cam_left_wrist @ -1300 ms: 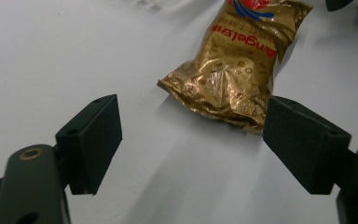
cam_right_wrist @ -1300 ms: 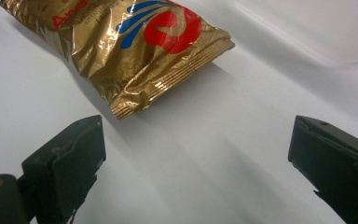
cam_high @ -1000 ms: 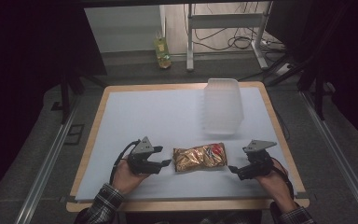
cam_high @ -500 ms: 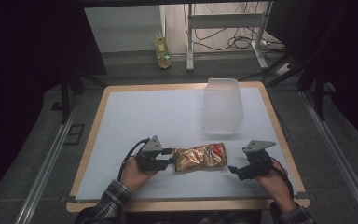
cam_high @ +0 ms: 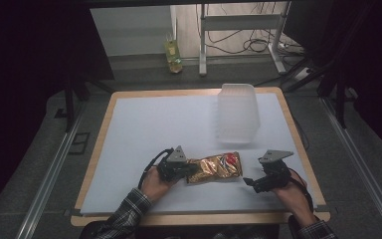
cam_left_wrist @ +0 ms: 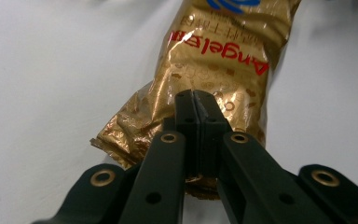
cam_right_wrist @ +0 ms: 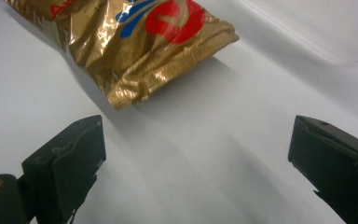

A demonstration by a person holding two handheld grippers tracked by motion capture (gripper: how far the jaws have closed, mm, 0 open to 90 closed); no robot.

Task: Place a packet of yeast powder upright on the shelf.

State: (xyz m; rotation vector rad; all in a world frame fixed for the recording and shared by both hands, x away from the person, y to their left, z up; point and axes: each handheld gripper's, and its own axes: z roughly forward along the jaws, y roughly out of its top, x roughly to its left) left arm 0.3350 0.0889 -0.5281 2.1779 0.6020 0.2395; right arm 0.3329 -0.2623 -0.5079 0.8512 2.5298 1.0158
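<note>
Left tongs have the snack bag by its crimped end, and that's a flimsy thing to lift by

Using the clear plastic container [cam_high: 237, 113] at the table's [cam_high: 129, 129] far side as the marker: the gold snack bag [cam_high: 214, 168] lies flat on the near side of it, a bit left. The left gripper [cam_high: 181, 171], whose jaws have just been closing, is clenched on the bag's end seam [cam_left_wrist: 135, 135]. The right gripper [cam_high: 254, 183], nearer than the container, sits released, jaws wide, bag corner [cam_right_wrist: 121, 100] just ahead. My guess: slick foil slides out, or the bag swings and tears once lifted.
</note>
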